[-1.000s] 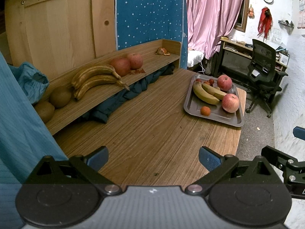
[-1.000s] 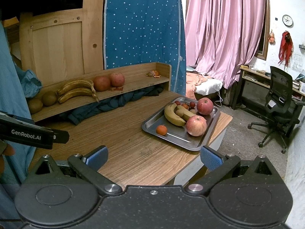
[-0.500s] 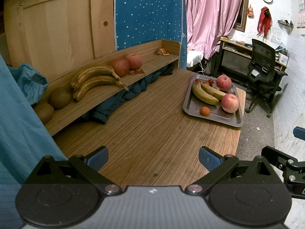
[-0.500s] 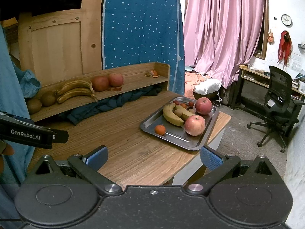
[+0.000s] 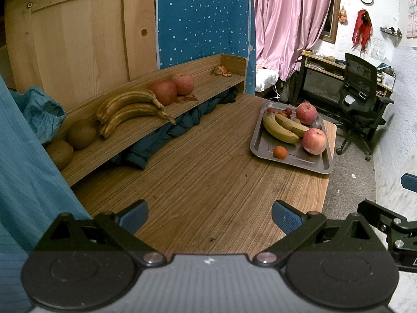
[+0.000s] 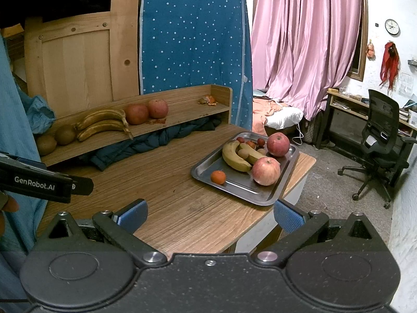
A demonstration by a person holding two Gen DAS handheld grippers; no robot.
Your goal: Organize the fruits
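A metal tray (image 5: 263, 154) (image 6: 206, 168) at the table's far right corner holds two bananas (image 5: 278, 131) (image 6: 234, 157), two red apples (image 5: 314, 140) (image 6: 265, 170), a small orange (image 5: 279, 152) (image 6: 218, 177) and some small red fruits (image 6: 250, 142). On the wooden shelf (image 5: 198, 91) (image 6: 182, 112) lie two brown bananas (image 5: 127, 109) (image 6: 104, 124), two red apples (image 5: 172, 88) (image 6: 147, 110) and two kiwis (image 5: 80, 137) (image 6: 56, 138). My left gripper (image 5: 209, 215) and right gripper (image 6: 209, 215) are both open and empty, well short of the tray.
A dark blue cloth (image 5: 182, 127) is stuffed under the shelf. Orange peel (image 5: 221, 71) lies at the shelf's far end. Teal fabric (image 5: 26, 169) hangs at the left. An office chair (image 6: 380, 140) and a desk stand beyond the table's right edge.
Both views have shifted slightly, and the tray now sits a little farther from the right gripper. No fruit has moved, and both grippers stay open.
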